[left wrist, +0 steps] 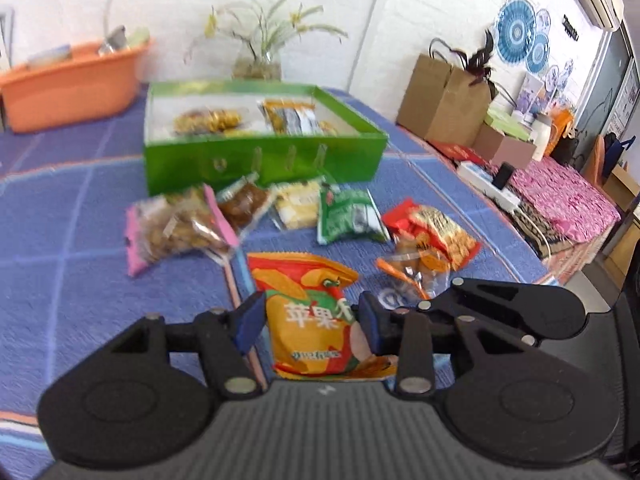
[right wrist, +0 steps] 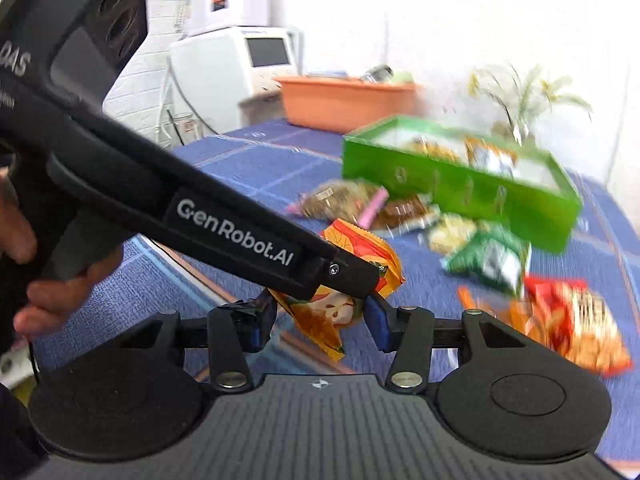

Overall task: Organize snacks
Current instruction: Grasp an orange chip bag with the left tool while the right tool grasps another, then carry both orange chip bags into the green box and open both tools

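An orange snack packet with printed characters sits between the blue pads of my left gripper, which is shut on it just above the blue cloth. In the right wrist view the left gripper reaches in from the left, carrying the same packet. The packet's lower end hangs between the pads of my right gripper, which sit close against its sides. The green box behind holds several packets. More snacks lie before it: a pink-edged bag, a green packet and a red one.
An orange basin and a potted plant stand at the back of the blue cloth. Paper bags and a pink-covered side table crowd the right. A person's hand grips the left tool's handle.
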{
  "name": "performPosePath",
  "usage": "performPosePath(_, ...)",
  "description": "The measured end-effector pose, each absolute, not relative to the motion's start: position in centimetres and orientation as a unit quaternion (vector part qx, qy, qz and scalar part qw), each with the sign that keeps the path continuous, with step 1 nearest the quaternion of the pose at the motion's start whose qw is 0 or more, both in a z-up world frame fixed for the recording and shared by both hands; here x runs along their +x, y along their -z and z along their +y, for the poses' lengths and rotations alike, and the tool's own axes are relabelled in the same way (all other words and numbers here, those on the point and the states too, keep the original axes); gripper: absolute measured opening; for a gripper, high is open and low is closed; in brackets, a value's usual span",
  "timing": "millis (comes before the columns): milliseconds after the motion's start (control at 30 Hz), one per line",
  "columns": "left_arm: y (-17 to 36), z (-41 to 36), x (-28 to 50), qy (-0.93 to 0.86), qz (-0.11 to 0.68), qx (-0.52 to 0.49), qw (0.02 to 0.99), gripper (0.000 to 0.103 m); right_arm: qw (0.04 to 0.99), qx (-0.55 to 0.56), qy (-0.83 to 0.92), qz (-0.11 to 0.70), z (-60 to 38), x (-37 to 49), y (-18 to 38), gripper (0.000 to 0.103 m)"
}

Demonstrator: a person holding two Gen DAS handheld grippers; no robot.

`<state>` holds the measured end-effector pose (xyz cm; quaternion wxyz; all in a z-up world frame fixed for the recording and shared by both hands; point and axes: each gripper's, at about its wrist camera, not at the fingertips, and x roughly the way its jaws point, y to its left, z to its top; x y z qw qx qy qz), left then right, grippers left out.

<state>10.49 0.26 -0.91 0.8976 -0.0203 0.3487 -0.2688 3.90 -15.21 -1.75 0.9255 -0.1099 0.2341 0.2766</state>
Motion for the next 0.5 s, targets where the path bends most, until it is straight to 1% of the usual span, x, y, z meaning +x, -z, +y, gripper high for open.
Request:
performPosePath(100,-0.4,0.9,11.1,0.263,0.328,-0.023,0.907,0.038,0.925,-0.159,-0.280,0.203,-14.3,4.6,0.8,0.082)
performPosePath(200,-2.2,1.2,12.3,0.259,0.301,-0.029,0.918,0.038,0.926,-0.202,-0.277,0.160,-14.1,6.0,-0.5,0.079)
performPosePath(367,-5.1,0.2,15.3,0.244,0.241,-0.020,0.939,0.038,0.942,-0.198,-0.248,0.108,-14.5,10.1,-2.8,0.079)
performPosePath(500,-5.7,-0.3,18.1,0.233,0.229,-0.030,0.945,0.038,0.951,-0.205,-0.221,0.067,-14.4,12.6,-2.1,0.079)
